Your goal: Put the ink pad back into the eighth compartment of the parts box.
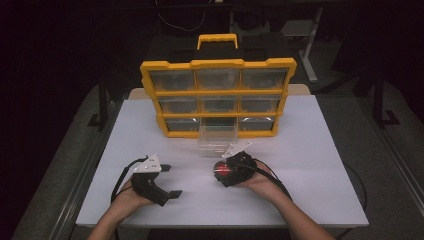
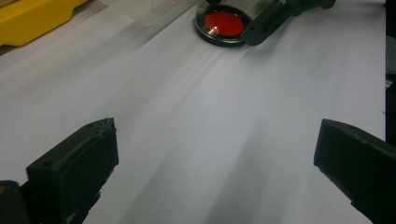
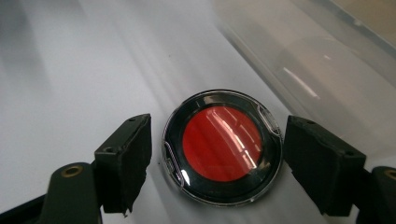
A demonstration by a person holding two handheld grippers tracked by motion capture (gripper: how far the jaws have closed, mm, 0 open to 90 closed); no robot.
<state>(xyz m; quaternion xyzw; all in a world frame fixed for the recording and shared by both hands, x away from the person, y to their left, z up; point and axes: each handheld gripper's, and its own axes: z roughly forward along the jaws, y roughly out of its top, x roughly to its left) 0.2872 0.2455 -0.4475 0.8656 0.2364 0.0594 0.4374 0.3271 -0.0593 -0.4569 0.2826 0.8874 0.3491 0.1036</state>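
Note:
A round red disc in a black case with a clear lid lies flat on the white table, just in front of a pulled-out clear drawer. My right gripper straddles the disc. Its two black jaws stand either side of the case with a thin gap at each pad, so it is open. My left gripper rests at the table's front left with its jaws wide apart, open, over bare table. In the left gripper view the disc lies far ahead, beside a right gripper finger.
A yellow organiser with three rows of clear drawers stands upright at the back of the table. Its bottom middle drawer sticks out toward me, close behind the disc. The table's edges drop to a dark floor on all sides.

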